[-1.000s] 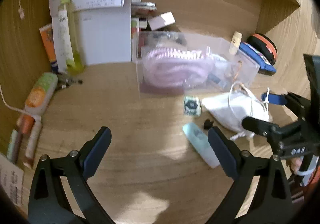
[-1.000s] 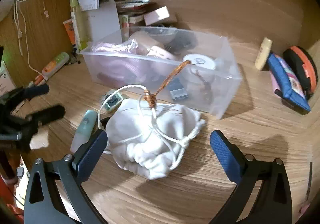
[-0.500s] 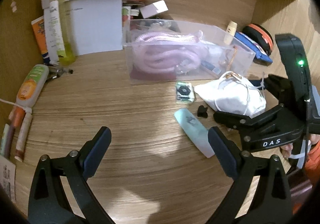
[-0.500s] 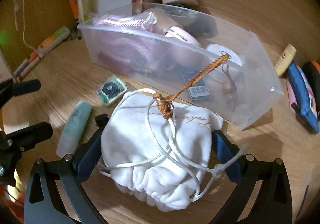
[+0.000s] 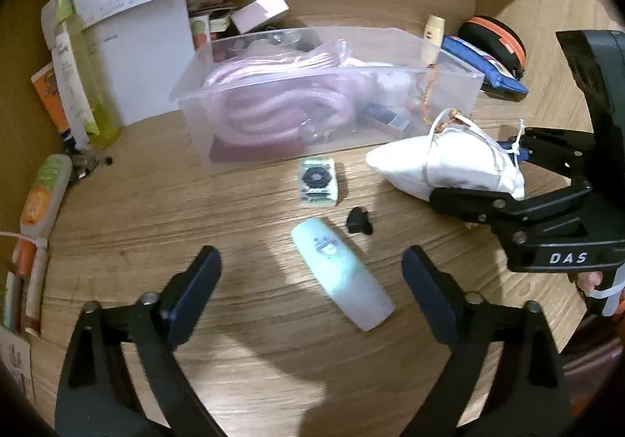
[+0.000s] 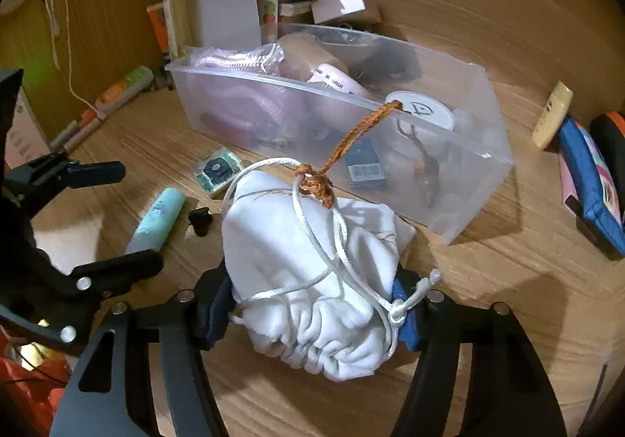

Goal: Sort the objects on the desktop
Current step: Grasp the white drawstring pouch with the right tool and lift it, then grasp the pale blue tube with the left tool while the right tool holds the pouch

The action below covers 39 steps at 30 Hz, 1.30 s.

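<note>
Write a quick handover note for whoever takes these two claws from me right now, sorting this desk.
Right claw: jaws have just been closing, pads pressed on both sides of the white drawstring pouch, which looks still on the desk.
Left claw: open, has just been narrowing, around the mint tube without touching it.
Clear plastic bin behind already holds a pink coiled cord and small items.
An orange braided cord runs from the pouch over the bin rim; mind it when lifting.
Left on the desk: pouch, tube, small green packet, black clip.
</note>
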### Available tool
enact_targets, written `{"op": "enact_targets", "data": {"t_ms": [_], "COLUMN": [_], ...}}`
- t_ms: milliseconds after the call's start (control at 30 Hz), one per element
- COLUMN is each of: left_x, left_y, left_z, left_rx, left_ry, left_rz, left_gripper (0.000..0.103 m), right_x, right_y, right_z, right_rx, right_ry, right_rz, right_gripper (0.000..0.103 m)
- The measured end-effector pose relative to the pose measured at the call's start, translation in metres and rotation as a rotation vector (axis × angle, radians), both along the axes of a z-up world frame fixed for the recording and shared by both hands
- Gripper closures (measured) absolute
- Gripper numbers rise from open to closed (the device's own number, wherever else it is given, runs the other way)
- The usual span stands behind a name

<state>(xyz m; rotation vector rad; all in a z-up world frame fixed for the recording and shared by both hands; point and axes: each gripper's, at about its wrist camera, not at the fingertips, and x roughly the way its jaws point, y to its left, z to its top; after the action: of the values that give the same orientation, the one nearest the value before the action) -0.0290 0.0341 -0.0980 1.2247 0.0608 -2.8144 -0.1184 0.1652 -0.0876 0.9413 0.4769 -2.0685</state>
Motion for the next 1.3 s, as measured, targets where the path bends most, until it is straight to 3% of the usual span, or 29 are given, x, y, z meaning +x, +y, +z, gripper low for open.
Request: {"op": "enact_targets", "data": {"t_ms": [333, 500, 633, 933, 1300], "left_x": [-0.007, -0.008, -0.007, -0.002, 0.009], "left_y": [0.001, 0.002, -0.001, -0.016, -0.045], "left_z": [-0.008, -0.005, -0.004, 0.002, 0.041], "left_rx": [0.0, -0.006, -0.006, 0.037, 0.07], "left_ry": [-0.05, -0.055, -0.053, -0.012, 0.12], "left_rz": [0.006, -0.02, -0.02, 0.029, 0.094], "left_gripper": [0.035, 0.062, 0.077, 0.079, 0.079], "right_x": [0.001, 0.003, 0.003, -0.002, -0.014], "right_y": [0.034, 0.047, 0.052, 0.056, 0.045], "right_z": [0.024, 0.038, 0.046, 0.06, 0.083], "right_rx": [-0.134, -0.187, -0.217, -0.275, -0.298], "right_ry": [-0.024, 0.0, 0.019, 0.015, 0.034], "right_rz": [-0.04, -0.058, -0.066, -0.078, -0.082], "right_gripper": [0.041, 0.041, 0.041, 0.041, 0.041]}}
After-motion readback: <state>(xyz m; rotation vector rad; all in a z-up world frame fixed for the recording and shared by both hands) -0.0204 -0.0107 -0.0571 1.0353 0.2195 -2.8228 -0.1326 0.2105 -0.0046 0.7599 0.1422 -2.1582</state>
